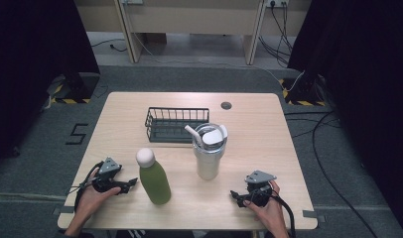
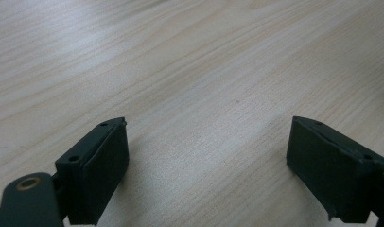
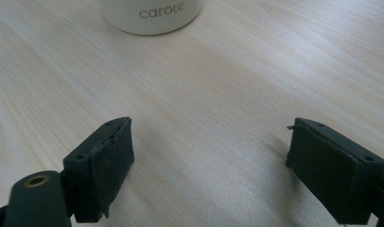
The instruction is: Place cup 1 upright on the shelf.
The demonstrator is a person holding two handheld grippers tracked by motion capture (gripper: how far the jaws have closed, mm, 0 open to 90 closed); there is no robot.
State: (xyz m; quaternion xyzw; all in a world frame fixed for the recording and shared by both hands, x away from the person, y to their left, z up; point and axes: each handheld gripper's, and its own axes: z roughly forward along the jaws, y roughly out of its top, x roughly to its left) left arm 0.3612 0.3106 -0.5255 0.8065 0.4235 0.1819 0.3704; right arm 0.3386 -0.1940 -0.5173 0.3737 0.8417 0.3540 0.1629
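Green bottle (image 1: pixel 154 179) — both grippers wide.

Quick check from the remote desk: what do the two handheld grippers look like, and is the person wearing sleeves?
Both the left gripper and the right gripper are black, each topped by a grey three-cornered plate and trailing a black cable. Up close, each has two blocky black jaws with screw holes and a brass-ringed hole at lower left. No sleeves show on the forearms.

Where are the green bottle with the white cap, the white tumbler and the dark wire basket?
Green bottle with white cap (image 1: pixel 155 184), high view, green body.
White tumbler (image 1: pixel 208 163), high view, side wall.
Dark wire basket (image 1: pixel 177 110), high view, far rim.
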